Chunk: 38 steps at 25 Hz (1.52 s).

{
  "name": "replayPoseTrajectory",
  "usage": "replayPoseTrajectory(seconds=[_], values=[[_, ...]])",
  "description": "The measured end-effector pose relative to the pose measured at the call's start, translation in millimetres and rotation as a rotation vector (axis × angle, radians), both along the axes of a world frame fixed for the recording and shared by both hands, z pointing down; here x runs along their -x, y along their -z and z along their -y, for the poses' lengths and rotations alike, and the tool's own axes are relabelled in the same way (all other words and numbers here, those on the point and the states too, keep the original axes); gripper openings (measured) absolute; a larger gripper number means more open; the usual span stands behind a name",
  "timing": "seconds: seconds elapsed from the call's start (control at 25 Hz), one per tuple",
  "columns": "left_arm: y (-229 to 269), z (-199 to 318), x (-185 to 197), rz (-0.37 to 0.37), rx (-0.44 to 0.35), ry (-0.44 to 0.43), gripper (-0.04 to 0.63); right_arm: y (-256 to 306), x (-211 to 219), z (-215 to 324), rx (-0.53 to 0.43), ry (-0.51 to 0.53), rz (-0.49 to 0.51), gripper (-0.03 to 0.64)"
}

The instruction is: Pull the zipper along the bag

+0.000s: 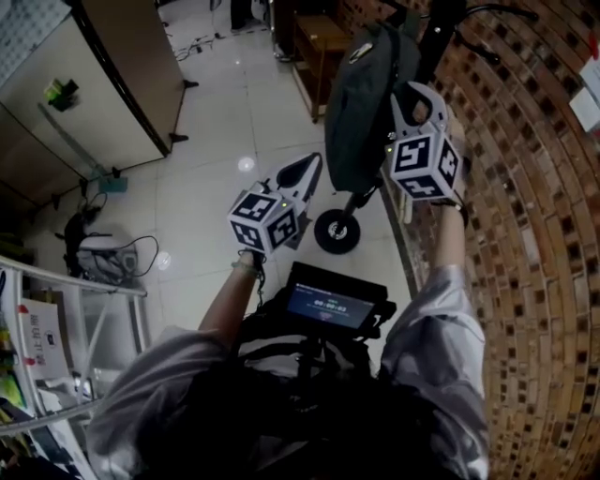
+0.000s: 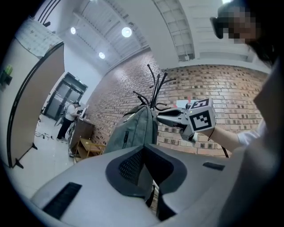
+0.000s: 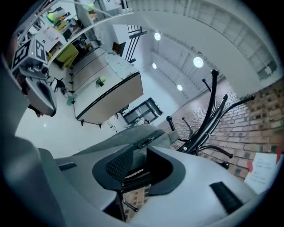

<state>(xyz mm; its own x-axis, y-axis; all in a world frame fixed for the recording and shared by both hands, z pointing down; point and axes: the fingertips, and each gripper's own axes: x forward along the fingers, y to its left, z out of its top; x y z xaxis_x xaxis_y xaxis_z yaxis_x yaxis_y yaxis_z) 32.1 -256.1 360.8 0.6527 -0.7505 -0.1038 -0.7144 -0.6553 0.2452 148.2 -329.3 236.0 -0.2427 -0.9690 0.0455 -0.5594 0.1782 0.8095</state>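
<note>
A dark grey-green bag (image 1: 361,94) hangs from a black coat stand (image 1: 441,28) beside the brick wall. My right gripper (image 1: 410,94) is raised against the bag's upper right side. In the right gripper view the right gripper (image 3: 140,166) stands open, with the bag's top (image 3: 128,137) and a metal zipper pull (image 3: 144,142) just past its tips. My left gripper (image 1: 302,173) is lower, left of the bag and apart from it. In the left gripper view the left gripper (image 2: 151,168) is open and empty, and faces the bag (image 2: 133,131) and the right gripper (image 2: 166,116).
The brick wall (image 1: 534,234) runs along the right. A small black wheel (image 1: 336,232) sits on the tiled floor under the bag. A wooden bench (image 1: 323,37) stands behind it, a partition (image 1: 122,66) at left and a white rack (image 1: 56,328) near me. A person (image 2: 70,116) stands far off.
</note>
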Motion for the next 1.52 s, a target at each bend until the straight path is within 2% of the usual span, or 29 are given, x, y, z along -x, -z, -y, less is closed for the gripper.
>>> replayPoseTrajectory(seconds=[0.48,0.68,1.04,1.12,1.28,1.36,1.52], values=[[13.9,36.6,5.0,-0.071,-0.004,-0.051,0.008,-0.6,8.3,18.8,-0.003,-0.058,-0.215,0.110],[14.0,40.2,2.8,-0.075,-0.002,-0.084,0.008,2.6,3.6,21.3,-0.007,-0.063,-0.195,0.110],[10.0,41.3,3.3,-0.078,0.010,-0.124,0.006,14.0,1.7,12.8,-0.105,-0.091,-0.154,0.094],[8.7,42.4,5.7,-0.079,0.014,-0.123,0.008,11.8,3.6,13.7,-0.111,-0.081,-0.180,0.083],[9.0,47.3,10.2,-0.094,0.014,-0.120,0.008,11.4,11.7,21.2,-0.145,-0.103,-0.293,0.081],[10.1,47.1,10.0,-0.099,0.015,-0.124,0.008,10.4,12.2,25.1,-0.136,-0.104,-0.305,0.080],[12.7,51.0,13.3,-0.106,0.006,-0.116,0.008,12.8,12.3,23.8,-0.081,-0.089,-0.223,0.064]])
